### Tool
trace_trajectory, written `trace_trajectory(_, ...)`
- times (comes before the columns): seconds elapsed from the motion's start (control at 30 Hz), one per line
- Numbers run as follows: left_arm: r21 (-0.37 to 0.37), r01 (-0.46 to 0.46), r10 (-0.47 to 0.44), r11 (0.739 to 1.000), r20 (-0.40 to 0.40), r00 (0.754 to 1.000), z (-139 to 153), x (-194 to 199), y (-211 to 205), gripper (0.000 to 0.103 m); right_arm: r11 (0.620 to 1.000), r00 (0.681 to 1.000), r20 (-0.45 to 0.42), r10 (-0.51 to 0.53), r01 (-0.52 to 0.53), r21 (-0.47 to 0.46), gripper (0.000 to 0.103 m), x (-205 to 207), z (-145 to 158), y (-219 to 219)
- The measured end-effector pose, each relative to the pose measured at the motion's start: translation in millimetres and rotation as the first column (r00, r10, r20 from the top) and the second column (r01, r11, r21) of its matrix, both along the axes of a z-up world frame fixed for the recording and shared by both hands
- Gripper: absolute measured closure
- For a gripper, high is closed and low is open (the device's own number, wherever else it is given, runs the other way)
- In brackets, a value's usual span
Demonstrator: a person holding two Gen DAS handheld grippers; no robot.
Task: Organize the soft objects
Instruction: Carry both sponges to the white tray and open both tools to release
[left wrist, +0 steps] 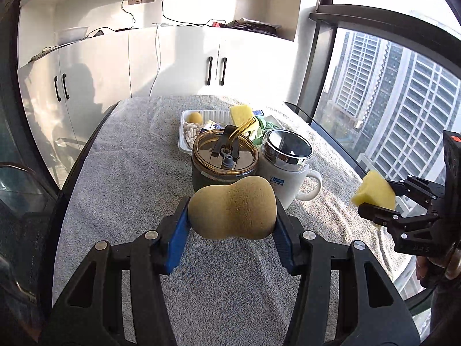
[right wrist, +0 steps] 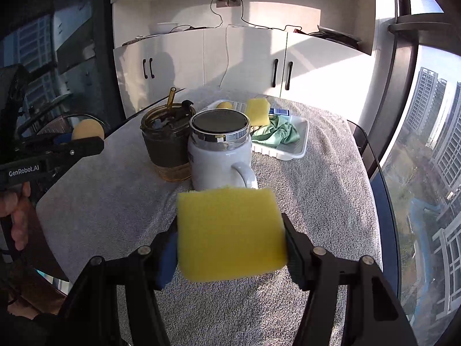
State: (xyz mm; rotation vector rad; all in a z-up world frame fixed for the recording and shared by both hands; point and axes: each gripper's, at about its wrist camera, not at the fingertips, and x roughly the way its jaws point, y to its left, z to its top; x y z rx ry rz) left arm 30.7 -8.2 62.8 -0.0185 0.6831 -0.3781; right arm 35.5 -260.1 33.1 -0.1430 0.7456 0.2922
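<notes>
My left gripper (left wrist: 232, 216) is shut on a tan gourd-shaped sponge (left wrist: 233, 207), held above the grey towel-covered table (left wrist: 121, 178). My right gripper (right wrist: 230, 239) is shut on a yellow rectangular sponge (right wrist: 230, 233), also above the table; it shows at the right edge of the left wrist view (left wrist: 373, 191). The tan sponge shows at the left of the right wrist view (right wrist: 86, 129). At the far end, a white tray (right wrist: 301, 144) holds another yellow sponge (right wrist: 258, 111), a small tan sponge (left wrist: 195, 117) and a green cloth (right wrist: 276, 135).
A brown lidded tumbler with a straw (left wrist: 223, 158) and a white mug with a chrome lid (left wrist: 288, 164) stand mid-table between the grippers and the tray. White cabinets (left wrist: 178, 63) stand behind the table. A large window (right wrist: 426, 144) is on the right.
</notes>
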Motion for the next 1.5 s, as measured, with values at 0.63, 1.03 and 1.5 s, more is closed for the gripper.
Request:
trace_trajectory(0.63,0.031,0.048,-0.049,0.998,0.042,0.998,63.2,134.7,9.7,0.053,0.998,0.992,0.123,-0.004,0.011,-0.056,0.038,92.8,97.1,-10.2)
trace_trajectory(1.03,0.102,0.07,-0.062,0.992,-0.074,0.995,15.1,282.4,-12.4,0.053,0.994,0.999,0.039,-0.033,0.037,-0.107,0.038,210.9,67.4,-18.9)
trace_trajectory(1.5,0.167,0.198,-0.162,0.966,-0.205,0.965,-79.0,360.5,-70.6,0.052,0.991,0.99,-0.129,-0.057,0.041,-0.125,0.038,301.8,-39.3,-17.8)
